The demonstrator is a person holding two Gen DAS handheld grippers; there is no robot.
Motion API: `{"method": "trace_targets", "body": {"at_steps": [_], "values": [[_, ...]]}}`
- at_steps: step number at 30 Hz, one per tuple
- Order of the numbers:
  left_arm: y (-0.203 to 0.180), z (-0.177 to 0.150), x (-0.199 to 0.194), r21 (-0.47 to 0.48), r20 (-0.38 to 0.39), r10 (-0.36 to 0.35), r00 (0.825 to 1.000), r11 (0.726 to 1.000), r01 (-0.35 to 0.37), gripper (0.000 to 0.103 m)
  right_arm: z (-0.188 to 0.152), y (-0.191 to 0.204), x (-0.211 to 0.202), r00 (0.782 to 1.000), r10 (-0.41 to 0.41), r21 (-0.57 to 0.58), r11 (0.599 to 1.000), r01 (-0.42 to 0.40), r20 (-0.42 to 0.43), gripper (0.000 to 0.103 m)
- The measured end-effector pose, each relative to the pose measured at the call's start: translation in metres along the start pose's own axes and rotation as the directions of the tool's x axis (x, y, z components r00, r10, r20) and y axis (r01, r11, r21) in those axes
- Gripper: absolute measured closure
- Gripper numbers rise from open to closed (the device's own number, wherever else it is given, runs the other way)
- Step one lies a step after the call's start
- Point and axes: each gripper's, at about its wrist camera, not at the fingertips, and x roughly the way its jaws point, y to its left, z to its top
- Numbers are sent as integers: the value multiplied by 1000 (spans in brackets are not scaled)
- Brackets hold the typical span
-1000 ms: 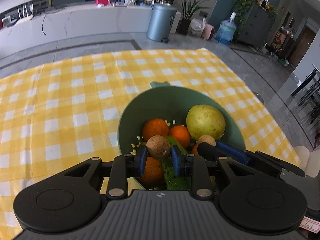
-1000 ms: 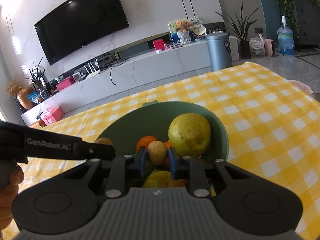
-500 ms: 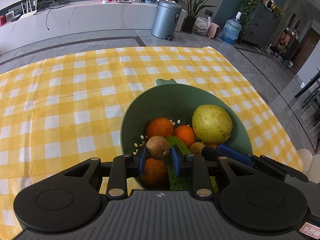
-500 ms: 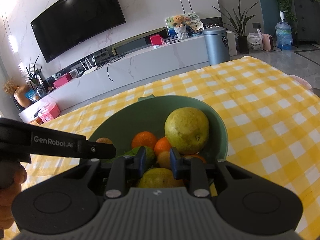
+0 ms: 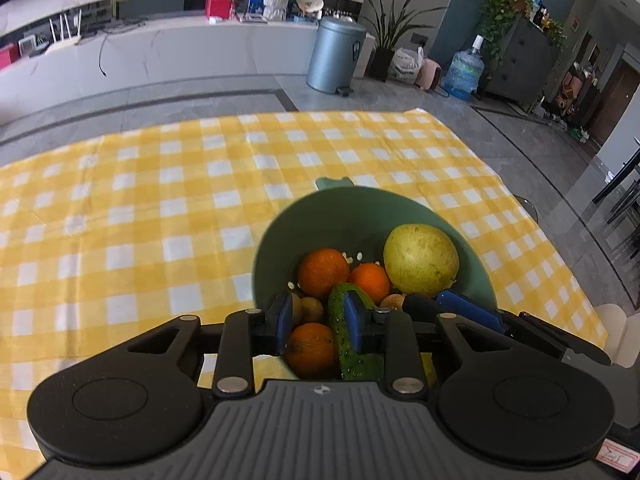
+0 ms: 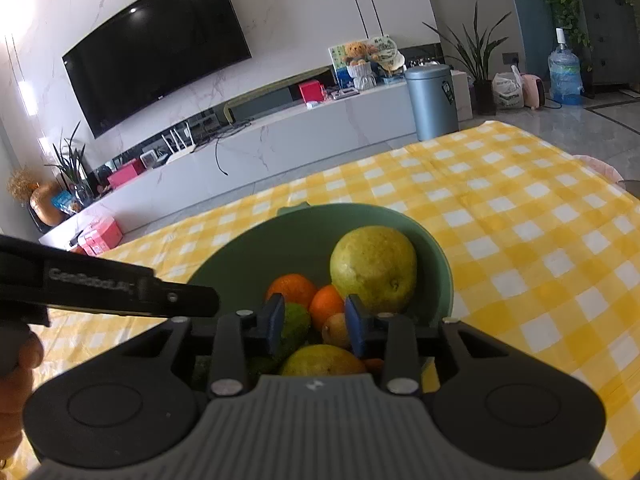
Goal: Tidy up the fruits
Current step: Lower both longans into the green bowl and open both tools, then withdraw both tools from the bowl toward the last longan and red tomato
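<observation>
A green colander bowl (image 5: 340,216) stands on the yellow checked tablecloth (image 5: 140,220) and holds a large yellow-green pear (image 5: 420,260), oranges (image 5: 323,272), a green cucumber (image 5: 348,340) and small brown fruits (image 5: 311,309). My left gripper (image 5: 319,320) is open and empty over the bowl's near side. My right gripper (image 6: 315,322) is open and empty over the same bowl (image 6: 304,236), with the pear (image 6: 374,268), an orange (image 6: 291,290) and a small brown fruit (image 6: 335,330) beyond its fingers. The right gripper's blue fingers (image 5: 468,312) show in the left wrist view.
The left gripper's black body (image 6: 100,292) crosses the left of the right wrist view. The cloth covers the table out to its far edge (image 5: 280,116) and right edge (image 5: 560,248). Beyond are a grey bin (image 5: 336,54) and a white TV bench (image 5: 160,52).
Both grippers opened and let go of their small brown fruits, which now lie in the bowl. Both grippers have drawn back a little from the bowl.
</observation>
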Motion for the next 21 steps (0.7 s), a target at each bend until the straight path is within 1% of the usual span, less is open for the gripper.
{"method": "trace_targets", "body": {"at_steps": [4, 6, 8, 15, 21], "values": [[-3, -4, -23, 17, 51, 20, 999, 1000, -21, 70, 0, 8, -10, 999, 16, -35, 999, -14, 47, 69], [-5, -9, -36, 35, 79, 35, 996, 999, -38, 70, -1, 14, -17, 997, 28, -62, 998, -24, 74, 65], [-7, -15, -47, 57, 102, 54, 993, 997, -60, 70, -3, 21, -24, 995, 39, -92, 995, -31, 96, 63], [-10, -36, -78, 110, 134, 104, 985, 987, -119, 70, -13, 38, -48, 987, 75, -157, 986, -52, 143, 63], [-4, -55, -96, 135, 148, 129, 980, 980, -149, 68, -26, 50, -74, 973, 129, -201, 976, -90, 192, 62]]}}
